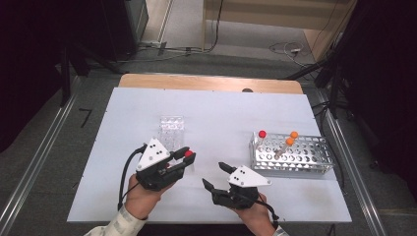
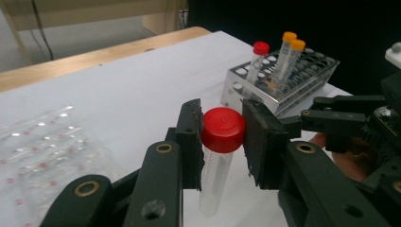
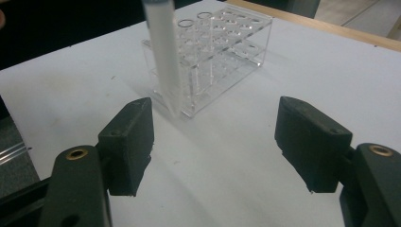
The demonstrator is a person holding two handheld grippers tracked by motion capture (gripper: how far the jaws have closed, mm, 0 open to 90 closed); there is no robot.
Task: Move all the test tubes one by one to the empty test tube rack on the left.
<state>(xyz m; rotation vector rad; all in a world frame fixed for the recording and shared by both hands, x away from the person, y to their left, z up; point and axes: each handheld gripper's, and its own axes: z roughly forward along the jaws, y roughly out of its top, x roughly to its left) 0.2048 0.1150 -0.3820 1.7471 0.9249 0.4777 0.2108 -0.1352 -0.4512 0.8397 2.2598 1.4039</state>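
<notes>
A clear tube with a red cap (image 2: 223, 128) hangs upright just above the white table, and my left gripper (image 2: 222, 142) is shut on it at the cap. In the high view the left gripper (image 1: 187, 156) sits left of centre, close to the clear plastic rack (image 1: 171, 129). My right gripper (image 1: 215, 174) lies near the front edge, jaws open and nothing between them. In the right gripper view its jaws (image 3: 215, 142) stand wide apart, facing the clear rack (image 3: 222, 42). The held tube (image 3: 163, 52) hangs in front of that rack.
A metal tube rack (image 1: 295, 157) stands at the right. It holds a red-capped tube (image 1: 262, 133) and two orange-capped tubes (image 1: 294, 134). The white table top (image 1: 211, 108) has a wooden strip along its far edge. Cables lie on the floor beyond.
</notes>
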